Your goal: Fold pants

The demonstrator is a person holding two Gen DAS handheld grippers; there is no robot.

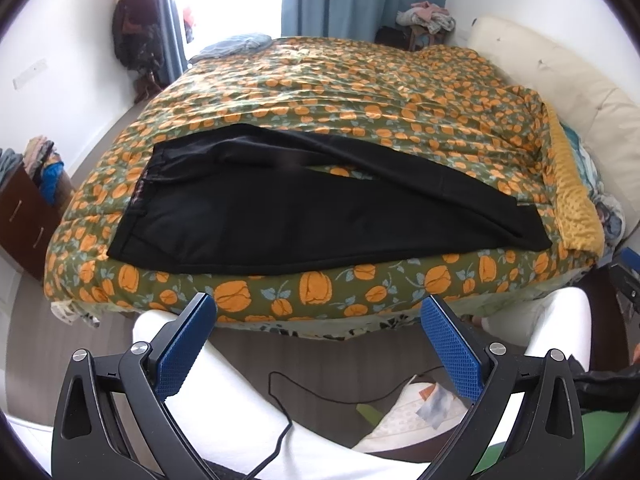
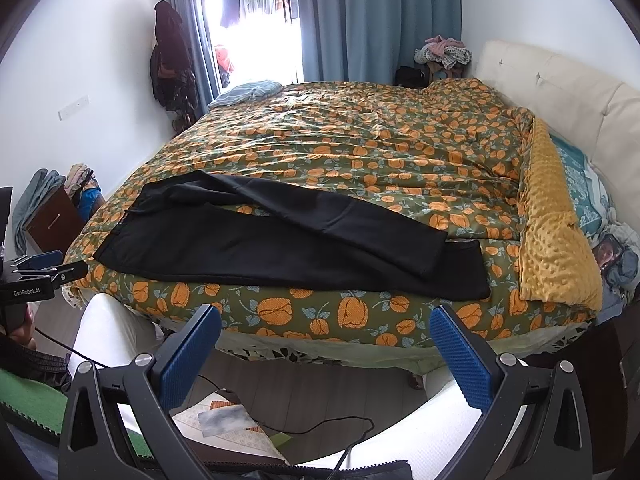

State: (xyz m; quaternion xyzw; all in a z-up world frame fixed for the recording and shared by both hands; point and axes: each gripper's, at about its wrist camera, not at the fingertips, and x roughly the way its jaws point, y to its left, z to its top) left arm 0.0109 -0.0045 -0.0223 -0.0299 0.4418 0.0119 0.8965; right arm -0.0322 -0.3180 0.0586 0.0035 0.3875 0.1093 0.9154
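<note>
Black pants [image 1: 280, 216] lie spread on the near edge of the bed, waistband to the left, legs to the right, the far leg crossing over the near one; they also show in the right wrist view [image 2: 280, 240]. My left gripper [image 1: 320, 308] is open and empty, held back from the bed's edge above the floor. My right gripper [image 2: 326, 320] is open and empty, likewise short of the bed. The left gripper's body [image 2: 36, 276] shows at the left edge of the right wrist view.
The bed has a green quilt with orange flowers [image 2: 360, 148] and a yellow blanket [image 2: 556, 240] at right by the cream headboard [image 2: 560, 92]. A brown drawer unit with clothes [image 1: 24, 208] stands left. A black cable [image 1: 288, 400] and papers lie on the floor.
</note>
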